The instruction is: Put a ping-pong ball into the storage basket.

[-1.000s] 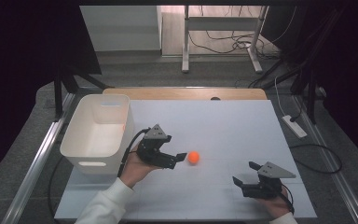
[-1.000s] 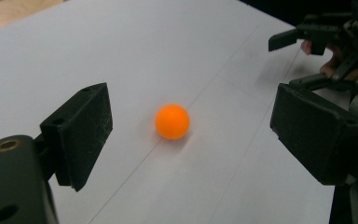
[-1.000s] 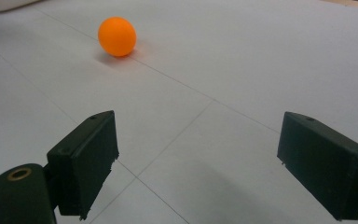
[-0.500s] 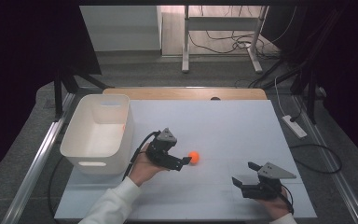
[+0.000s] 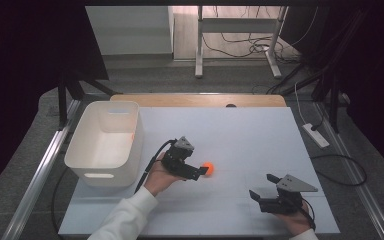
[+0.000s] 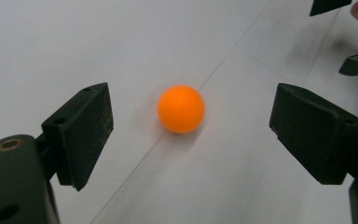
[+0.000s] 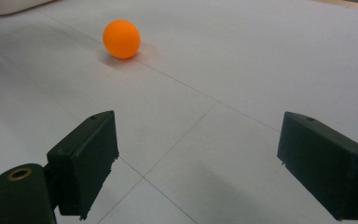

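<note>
A small orange ball (image 5: 208, 168) lies on the white table (image 5: 240, 135), near its middle. My left gripper (image 5: 200, 171) is low over the table just left of the ball, its jaws wide apart. In the left gripper view the ball (image 6: 181, 108) sits a little ahead of the gap between the two black pads (image 6: 81, 130), touching neither. My right gripper (image 5: 261, 192) rests at the front right, open with nothing between its jaws. From the right gripper view the ball (image 7: 121, 38) lies farther off, up and to the left.
A white plastic bin (image 5: 105, 145) stands at the table's left side, close behind the left hand. A wooden strip (image 5: 200, 100) runs along the far edge. A power strip (image 5: 316, 135) lies off the right edge. In the left gripper view the right gripper (image 6: 356, 63) shows at the top right.
My left gripper has moved right and down toward the ball, now almost at it. The ball and the right gripper have stayed put.
</note>
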### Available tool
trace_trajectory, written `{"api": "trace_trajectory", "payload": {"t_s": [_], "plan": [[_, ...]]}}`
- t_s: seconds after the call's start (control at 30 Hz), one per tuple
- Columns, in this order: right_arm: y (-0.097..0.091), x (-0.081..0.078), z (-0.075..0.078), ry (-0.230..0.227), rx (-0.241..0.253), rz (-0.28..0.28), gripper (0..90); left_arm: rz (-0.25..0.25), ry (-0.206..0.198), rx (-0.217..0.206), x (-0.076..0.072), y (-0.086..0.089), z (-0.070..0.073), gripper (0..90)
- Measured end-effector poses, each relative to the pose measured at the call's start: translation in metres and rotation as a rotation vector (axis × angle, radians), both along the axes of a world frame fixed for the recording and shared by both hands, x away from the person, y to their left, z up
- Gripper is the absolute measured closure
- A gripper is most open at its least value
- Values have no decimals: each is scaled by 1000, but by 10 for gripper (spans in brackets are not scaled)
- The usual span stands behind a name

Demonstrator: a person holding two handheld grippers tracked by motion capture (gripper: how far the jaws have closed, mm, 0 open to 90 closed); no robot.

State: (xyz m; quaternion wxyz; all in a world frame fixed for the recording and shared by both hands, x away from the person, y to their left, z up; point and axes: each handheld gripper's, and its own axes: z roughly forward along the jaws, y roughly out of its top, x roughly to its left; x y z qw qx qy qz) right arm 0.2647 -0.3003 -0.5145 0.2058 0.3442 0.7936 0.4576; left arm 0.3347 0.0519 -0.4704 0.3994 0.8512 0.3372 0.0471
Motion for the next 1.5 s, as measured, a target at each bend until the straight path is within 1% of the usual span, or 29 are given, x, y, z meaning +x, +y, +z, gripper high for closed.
{"api": "trace_trajectory", "payload": {"t_s": [0.07, 0.27, 0.3, 0.37, 0.43, 0.57, 0.7, 0.77, 0.97, 1.1, 1.23, 1.33, 1.37, 1.5], "plan": [[0, 0, 0, 0, -6, 0, 120, 1, 5, 8, 3, -1, -2, 140], [-1, 0, 0, -3, -8, -4, 120, 17, 28, -8, 11, -3, -8, 142], [-1, 0, 0, -2, -9, -4, 120, 16, 35, -18, 12, -4, -9, 142], [0, 0, 0, -5, -9, -3, 120, 7, 34, -19, 13, -6, -9, 140], [0, 0, -1, -4, -11, -3, 120, 4, 30, -9, 15, -8, -9, 141], [0, 1, -1, -3, -13, -3, 120, 7, 42, -2, 17, -12, -12, 141], [0, 1, -1, -4, -12, -1, 120, -4, 48, 18, 19, -16, -15, 140], [0, 1, -1, -4, -12, 0, 120, -3, 57, 11, 21, -16, -17, 139], [0, 1, -1, -5, -15, 1, 120, -2, 68, 27, 25, -19, -22, 139], [0, 2, -1, -3, -18, -1, 120, -6, 76, 49, 26, -23, -26, 137], [1, 2, -1, -3, -20, 4, 120, -2, 91, 36, 30, -27, -30, 140], [1, 3, -1, -3, -16, 5, 120, -2, 92, 47, 31, -30, -32, 140], [1, 3, -1, -3, -16, 5, 120, -7, 93, 60, 31, -32, -33, 140], [0, 3, -1, -4, -19, 3, 120, -7, 110, 72, 34, -33, -37, 150]]}}
